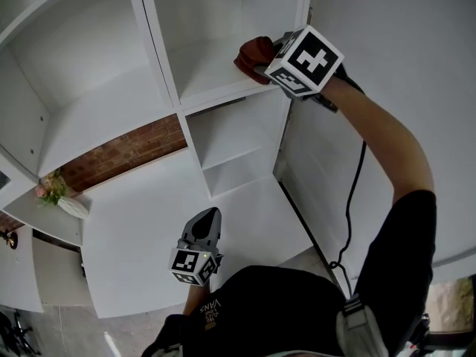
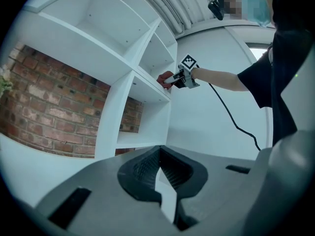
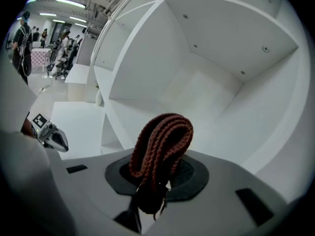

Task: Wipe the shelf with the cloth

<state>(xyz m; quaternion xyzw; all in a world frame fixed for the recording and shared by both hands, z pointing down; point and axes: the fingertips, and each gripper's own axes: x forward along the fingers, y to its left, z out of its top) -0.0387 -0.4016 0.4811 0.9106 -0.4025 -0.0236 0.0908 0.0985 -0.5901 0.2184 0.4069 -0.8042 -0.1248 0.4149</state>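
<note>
Right gripper [image 1: 268, 52] pinching cloth [image 3: 162, 141] at shelf [image 1: 212, 80] front edge
Cloth rust-red chunky knit, folded; shelf smooth white; left gripper [image 2: 158, 156] jaws pressed together, empty

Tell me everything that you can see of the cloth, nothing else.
The cloth is reddish-brown and looks knitted, in thick ribbed rows. Folded into a loop of several layers, it stands up from the right gripper, whose jaws are shut on its lower end, where loose threads hang. The head view shows it at the front edge of an upper shelf. Whether it touches the shelf cannot be told.
</note>
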